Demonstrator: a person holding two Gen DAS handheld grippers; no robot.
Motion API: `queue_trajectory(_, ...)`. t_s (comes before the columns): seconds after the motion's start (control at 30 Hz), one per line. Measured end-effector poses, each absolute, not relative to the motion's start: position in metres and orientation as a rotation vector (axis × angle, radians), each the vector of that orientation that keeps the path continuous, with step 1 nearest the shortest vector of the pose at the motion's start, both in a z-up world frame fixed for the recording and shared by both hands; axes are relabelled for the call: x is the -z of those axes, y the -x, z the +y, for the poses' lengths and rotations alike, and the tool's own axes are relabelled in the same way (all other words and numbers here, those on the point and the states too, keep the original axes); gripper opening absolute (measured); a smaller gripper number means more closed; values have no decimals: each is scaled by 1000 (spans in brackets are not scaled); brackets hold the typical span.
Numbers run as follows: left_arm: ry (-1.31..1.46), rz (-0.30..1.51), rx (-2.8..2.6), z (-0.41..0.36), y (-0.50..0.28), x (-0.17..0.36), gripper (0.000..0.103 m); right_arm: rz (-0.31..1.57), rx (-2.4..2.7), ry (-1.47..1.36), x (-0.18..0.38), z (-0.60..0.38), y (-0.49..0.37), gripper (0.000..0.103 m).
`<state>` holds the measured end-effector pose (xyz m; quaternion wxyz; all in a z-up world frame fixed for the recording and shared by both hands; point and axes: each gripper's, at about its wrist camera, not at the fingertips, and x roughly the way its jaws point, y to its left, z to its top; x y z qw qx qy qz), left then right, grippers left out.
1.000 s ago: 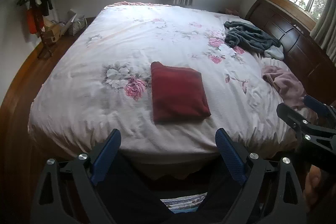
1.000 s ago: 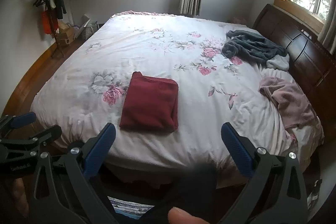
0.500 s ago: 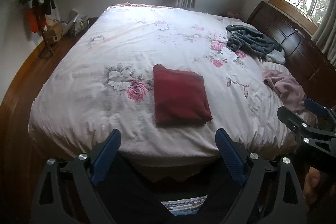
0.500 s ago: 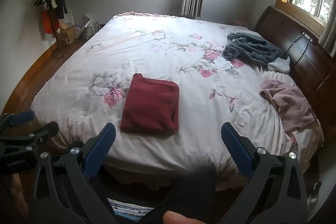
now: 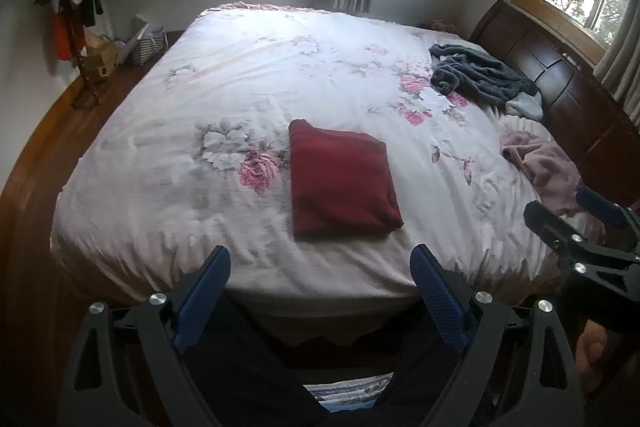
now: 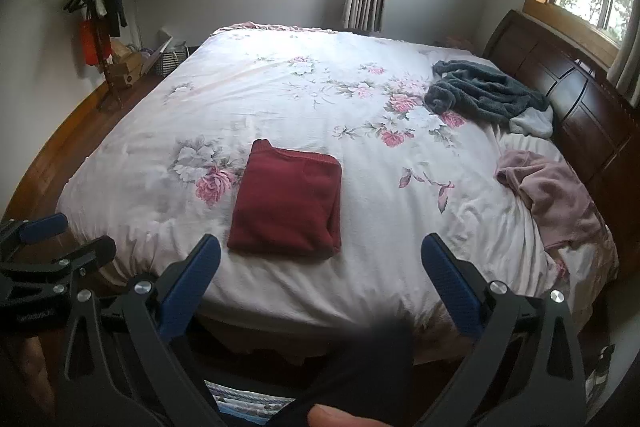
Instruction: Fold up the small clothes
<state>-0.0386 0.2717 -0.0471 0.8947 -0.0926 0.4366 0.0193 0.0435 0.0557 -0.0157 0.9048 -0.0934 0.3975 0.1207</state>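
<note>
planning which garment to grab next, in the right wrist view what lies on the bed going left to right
folded red garment → dark grey fleece garment → pink crumpled garment

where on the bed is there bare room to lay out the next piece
Widest bare stretch: the far half of the bed, beyond the folded red cloth. Also free is the strip left of it, over the flower print. Crowded by the headboard: grey garment and pink garment.
</note>
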Motion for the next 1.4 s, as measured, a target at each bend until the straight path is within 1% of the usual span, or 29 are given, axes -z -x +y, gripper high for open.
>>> queue_trajectory(0.43,184,900,-37,271,37,48,92,810,-224,171,21,44,-43,100)
queue_trajectory(1.4,194,916,-54,262,47,59,92,834,-241,163,33,52,-44,100)
